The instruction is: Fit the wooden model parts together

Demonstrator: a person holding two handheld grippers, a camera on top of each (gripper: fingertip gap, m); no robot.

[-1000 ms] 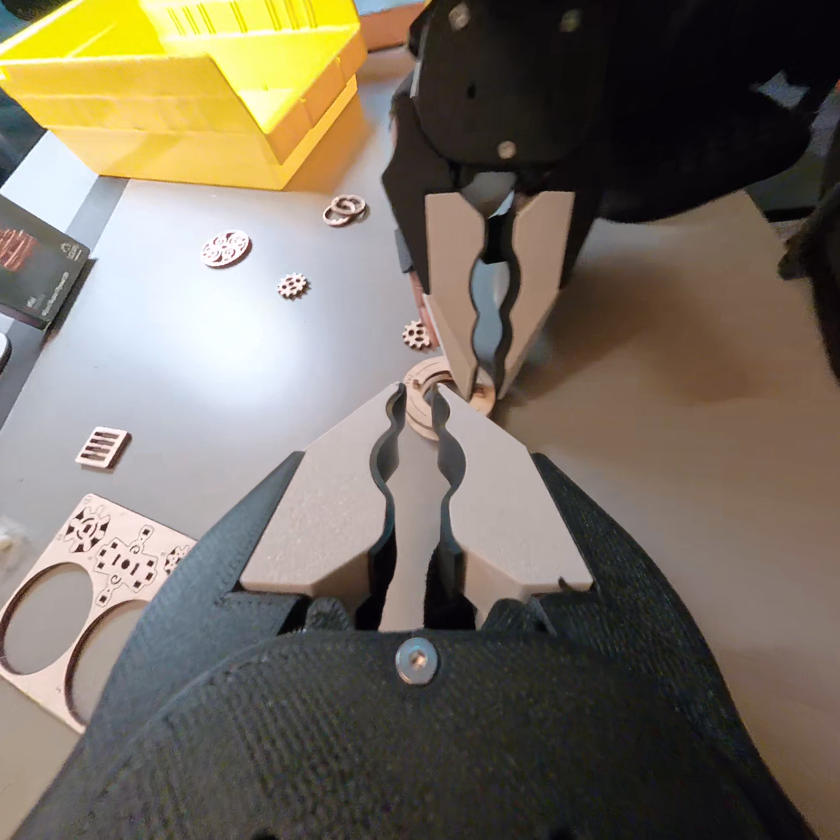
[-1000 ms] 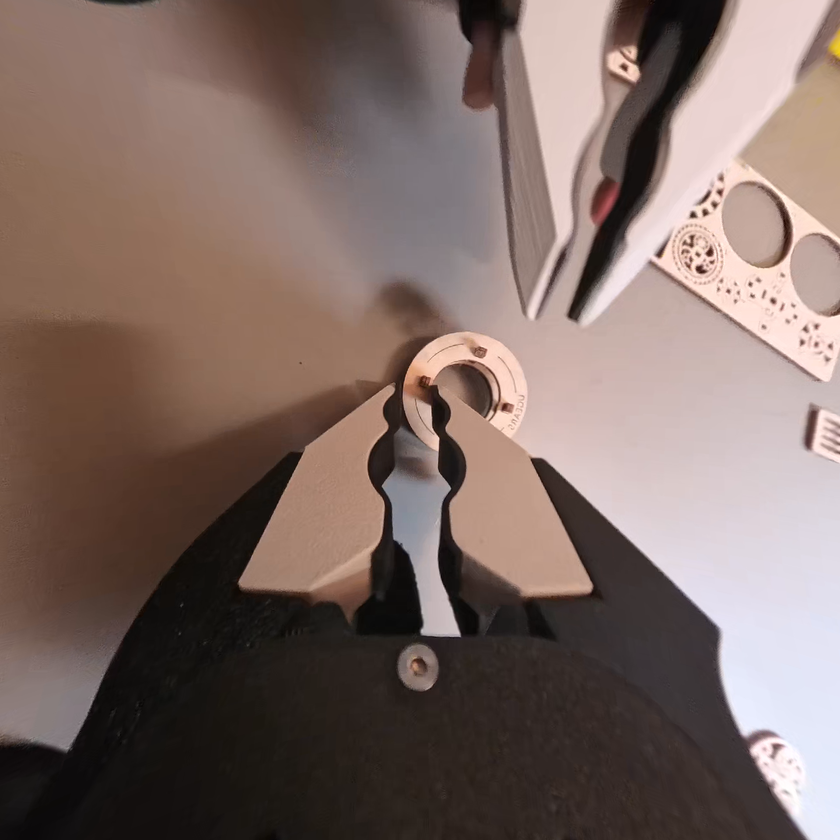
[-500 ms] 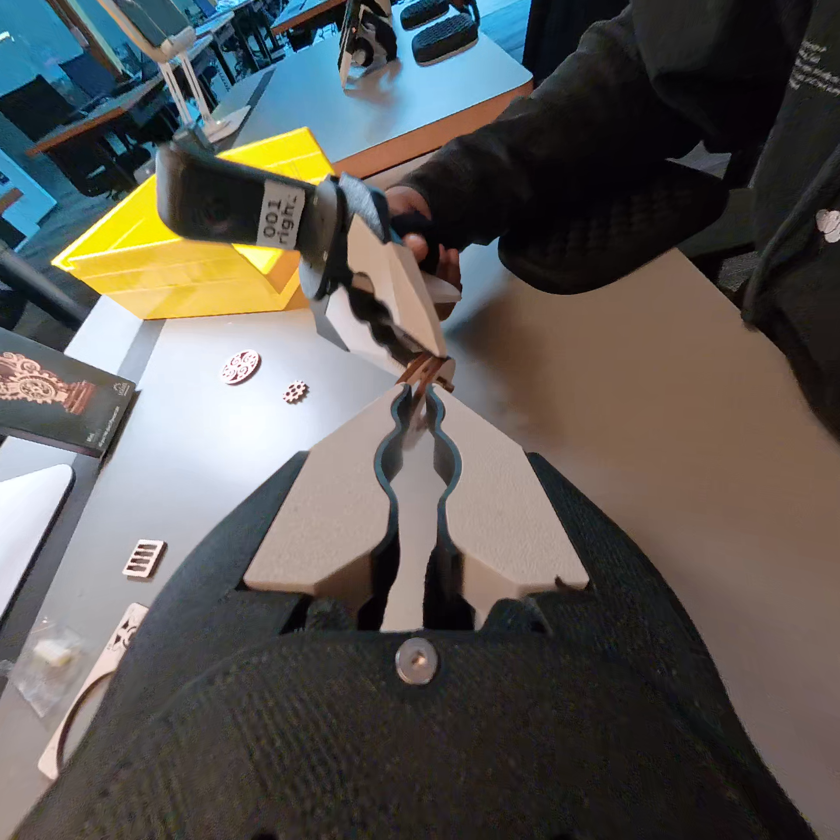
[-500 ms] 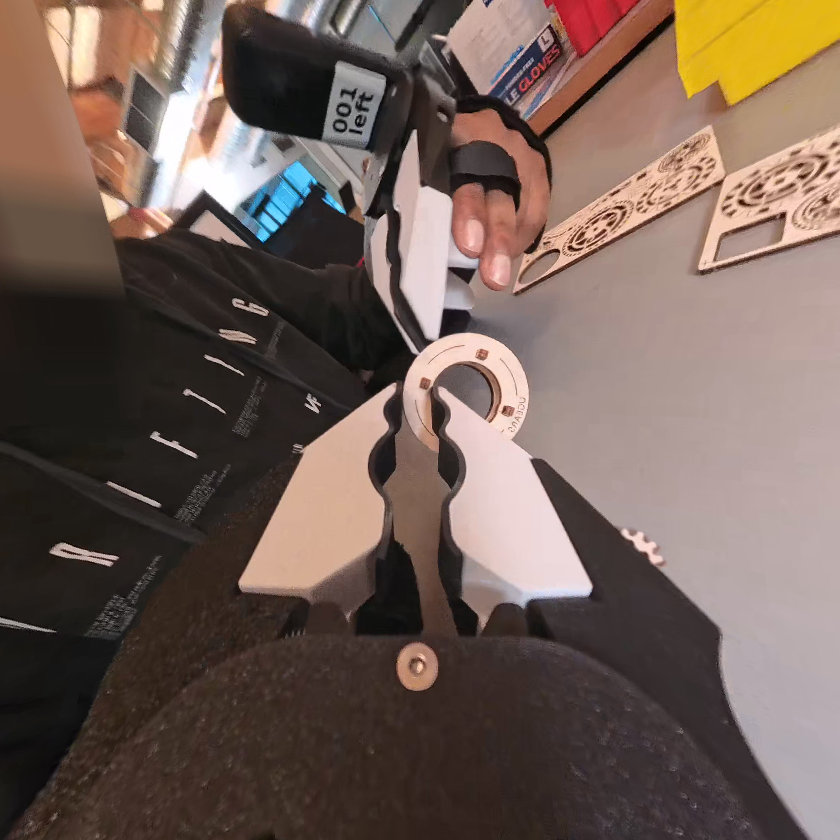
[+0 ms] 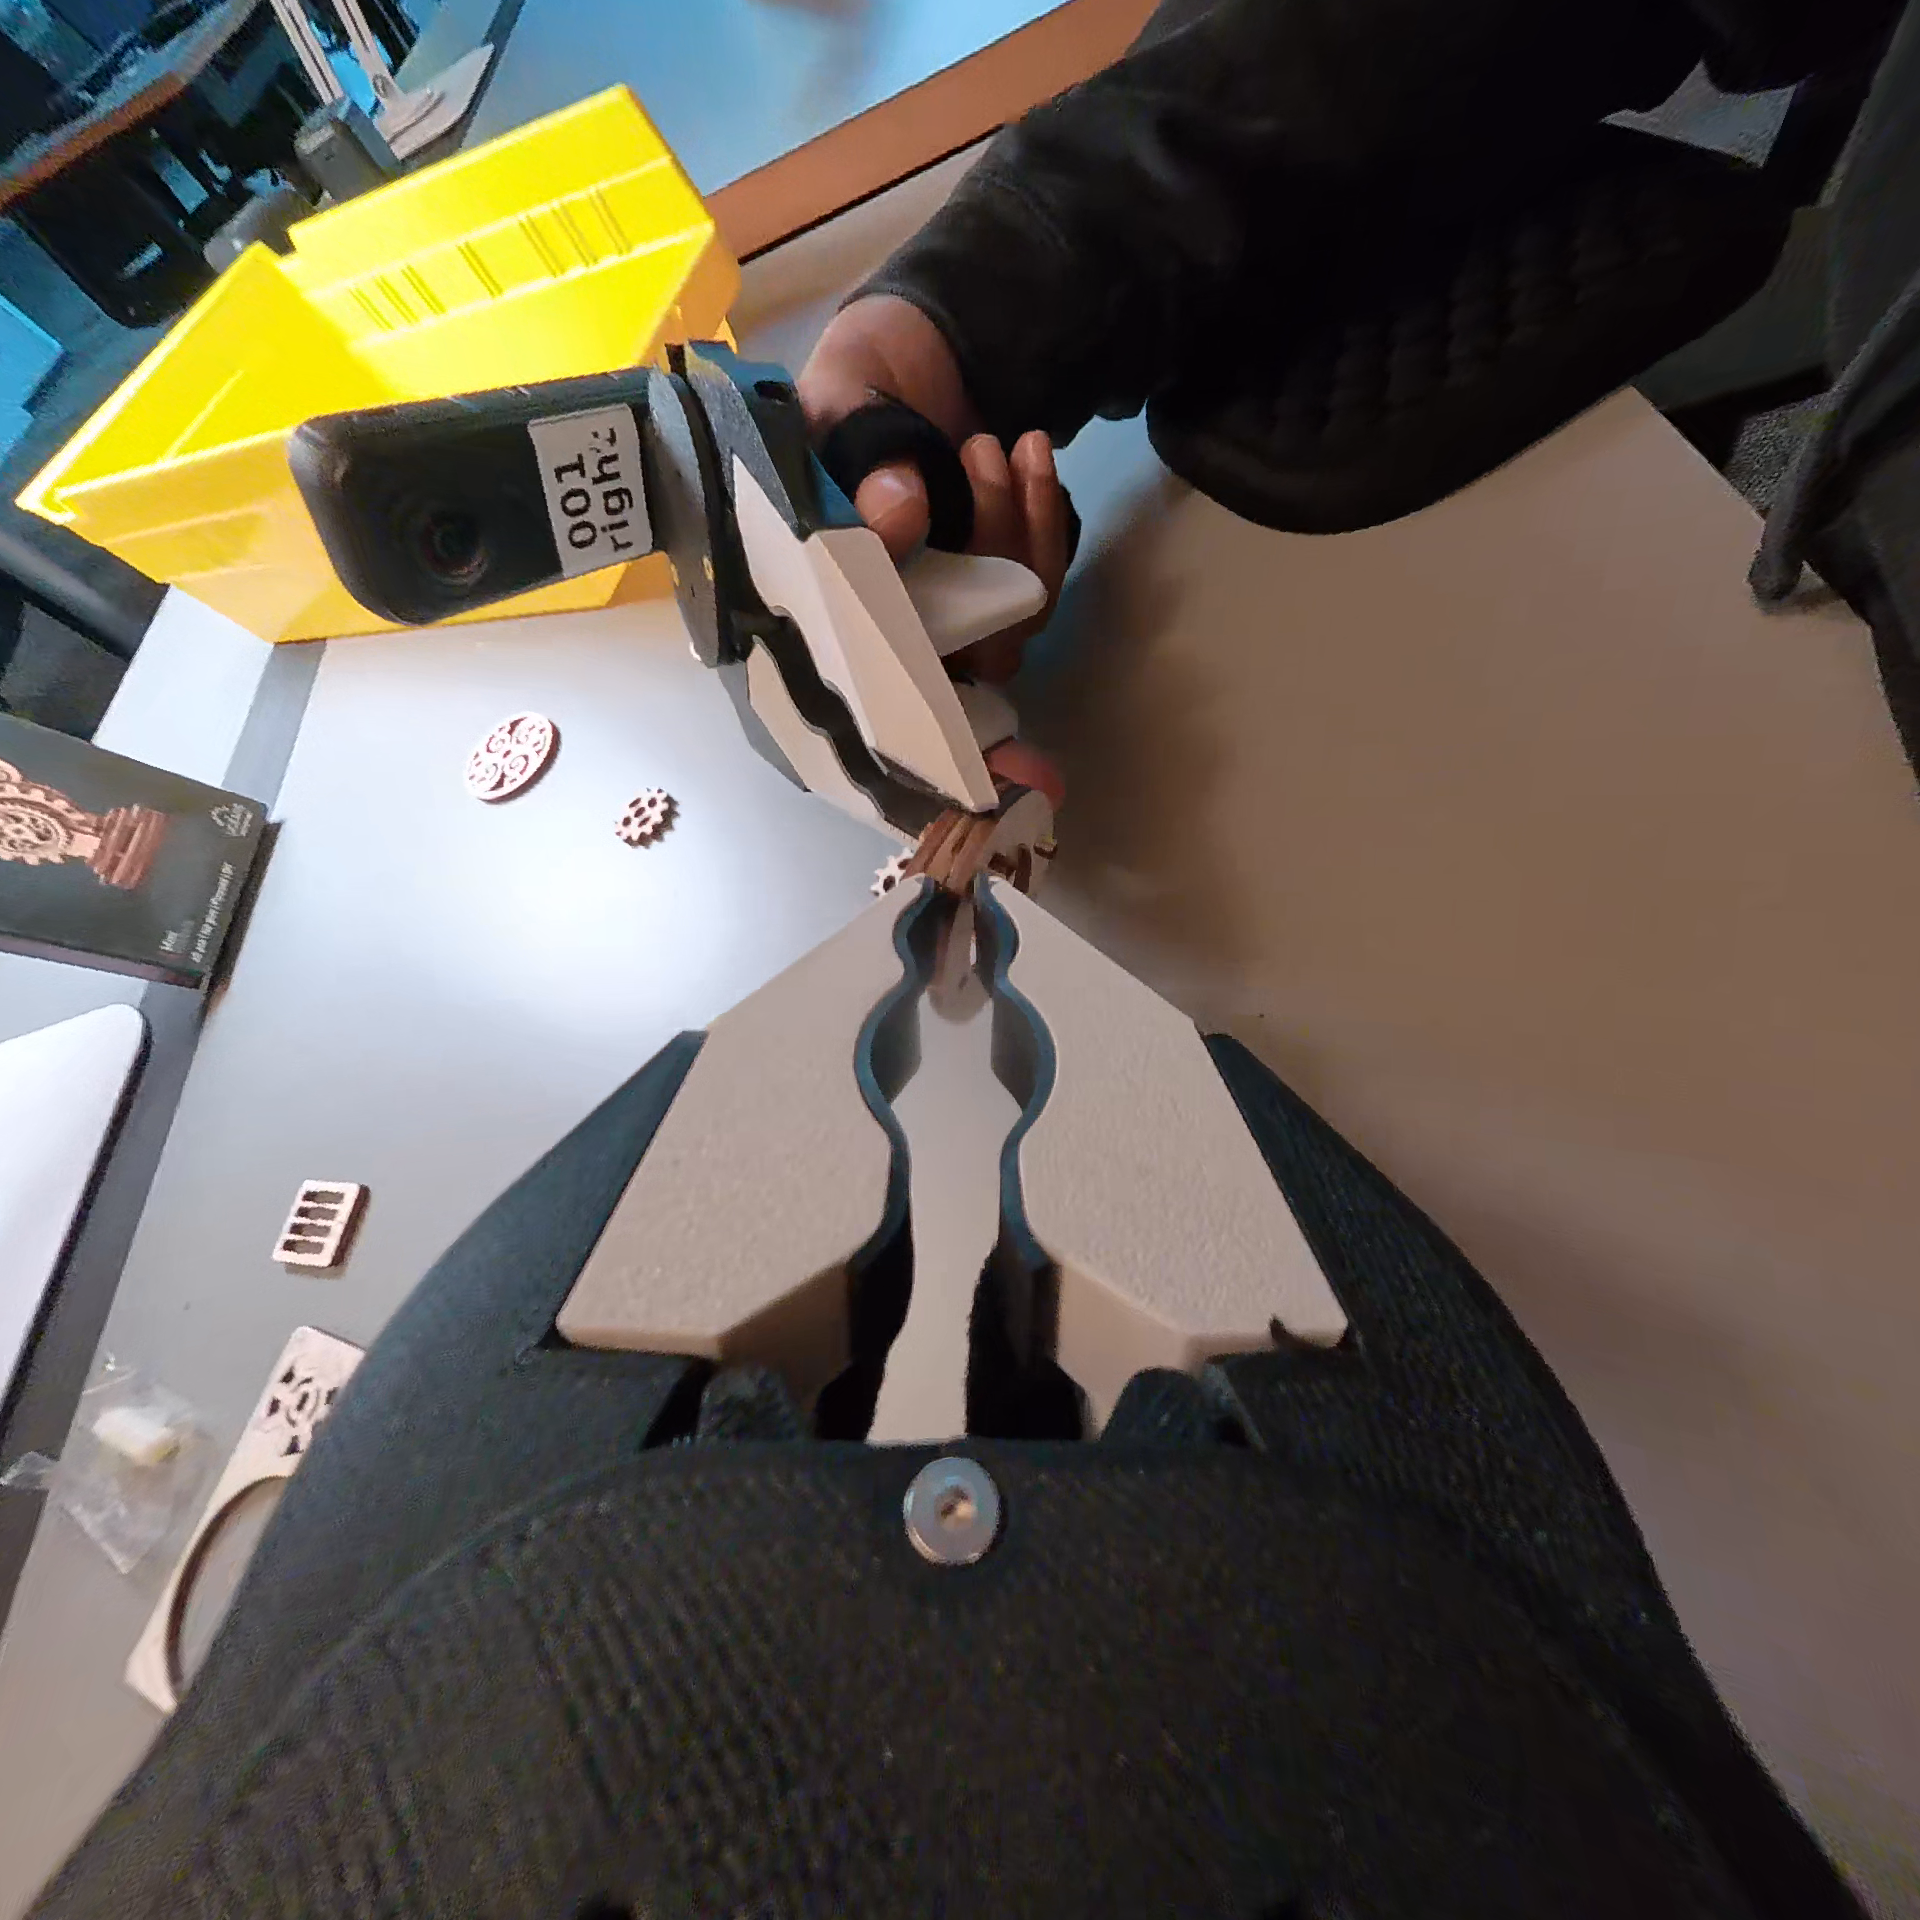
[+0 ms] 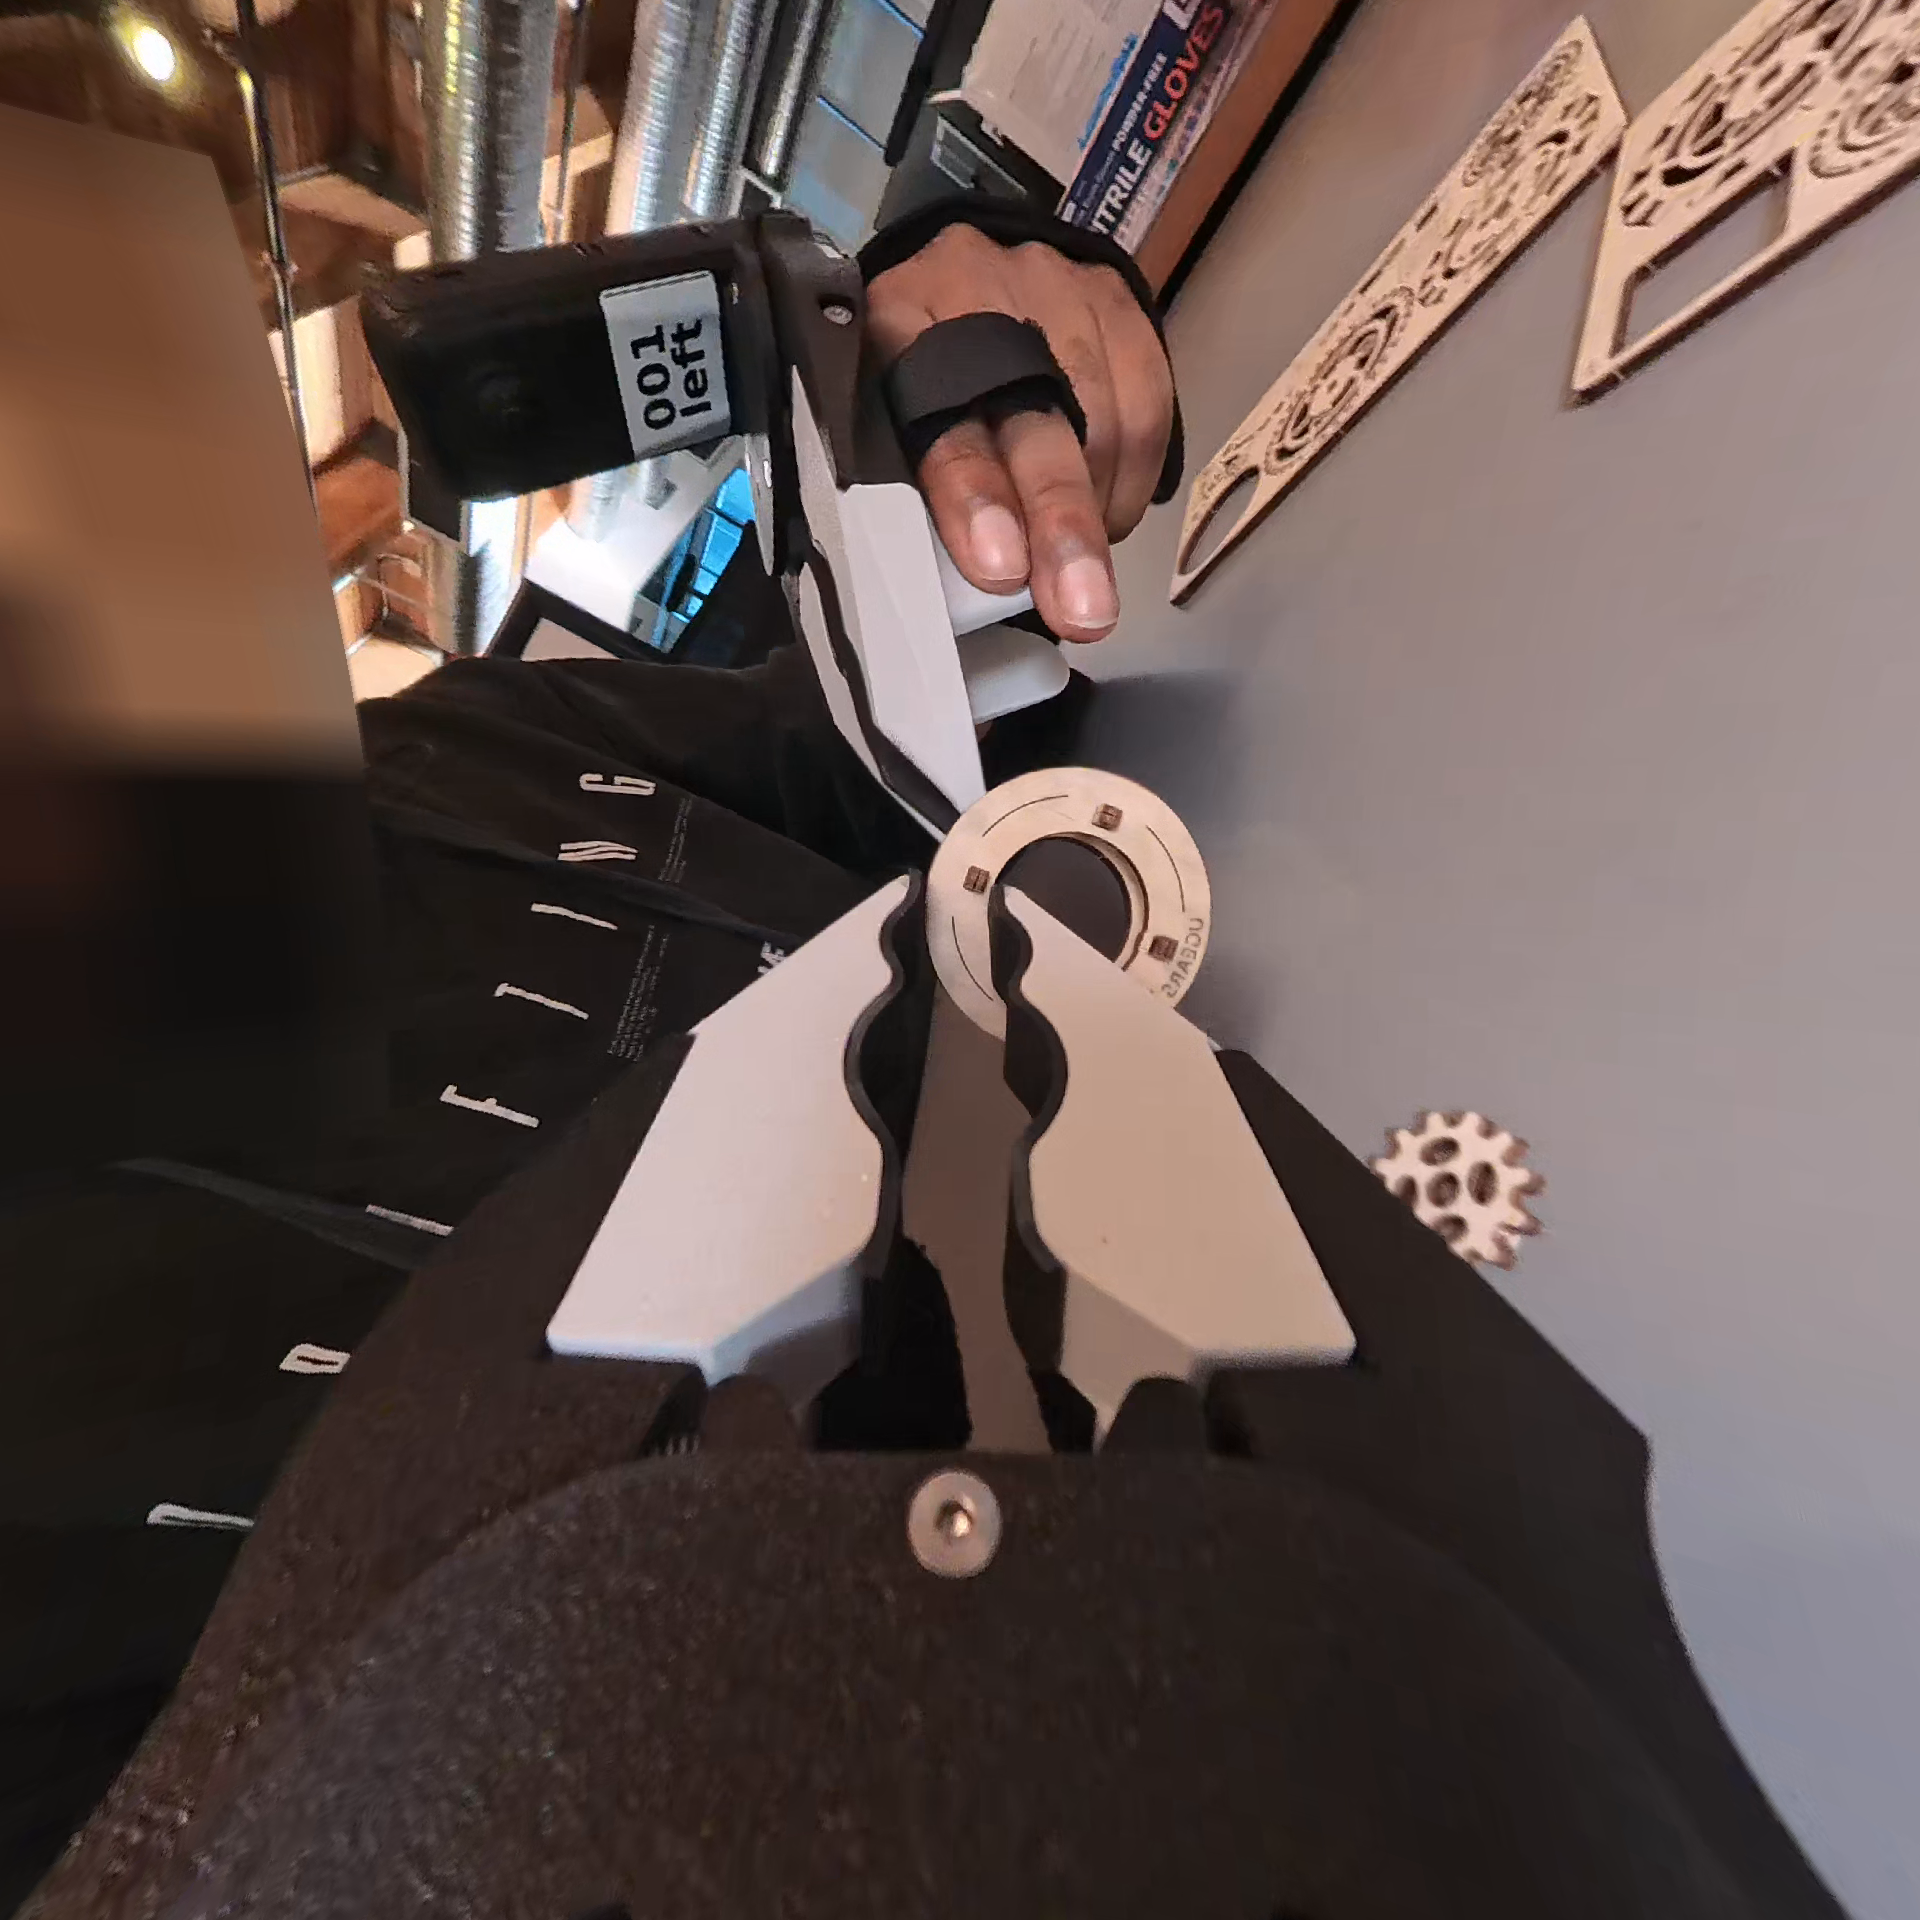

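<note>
Wooden ring (image 6: 1070, 904) pinched on edge, raised off the table (image 6: 1558, 831), in right claw (image 6: 951, 899) tips; left claw (image 5: 951, 899), nearly shut, clamped on the opposite rim directly ahead.

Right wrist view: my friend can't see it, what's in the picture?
The right gripper pinches a flat wooden ring, held up off the grey table. The left gripper, held in a person's hand, touches the ring's far edge. A small wooden gear lies on the table.
</note>
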